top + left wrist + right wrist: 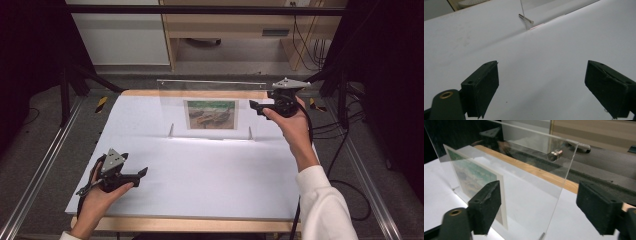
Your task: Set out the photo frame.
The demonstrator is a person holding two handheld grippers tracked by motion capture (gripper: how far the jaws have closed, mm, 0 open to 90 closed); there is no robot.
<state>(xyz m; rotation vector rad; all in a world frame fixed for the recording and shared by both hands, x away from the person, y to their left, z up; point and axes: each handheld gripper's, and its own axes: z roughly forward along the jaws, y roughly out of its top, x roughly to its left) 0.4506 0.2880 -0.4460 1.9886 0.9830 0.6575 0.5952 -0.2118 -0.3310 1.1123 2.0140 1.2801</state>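
Acrylic frame (pixel 212 107) stands upright near the far edge of the white table (pixel 200 170), a clear panel holding a printed picture (pixel 210 114) of greenish and brown tones between its sheets. Small metal standoffs (pixel 554 155) sit at its corners, and short feet rest on the table.

Right tool (pixel 256 106) is held level at the frame's right edge, the hand (pixel 290 122) raised with a white sleeve (pixel 325 205) behind it. In the right gripper view its jaws stand wide apart with the panel's edge between them, neither pad pressing on the acrylic: open, not gripping.

Left tool (pixel 141 173) rests low over the near left part of the table, held in the left hand (pixel 100 195), pointing toward the middle. In the left gripper view its jaws are spread wide over bare white surface, holding nothing.

Open table lies between the left tool and the frame. Behind the frame, a strip of wooden table edge shows, and metal rails (pixel 40 165) run along both sides.
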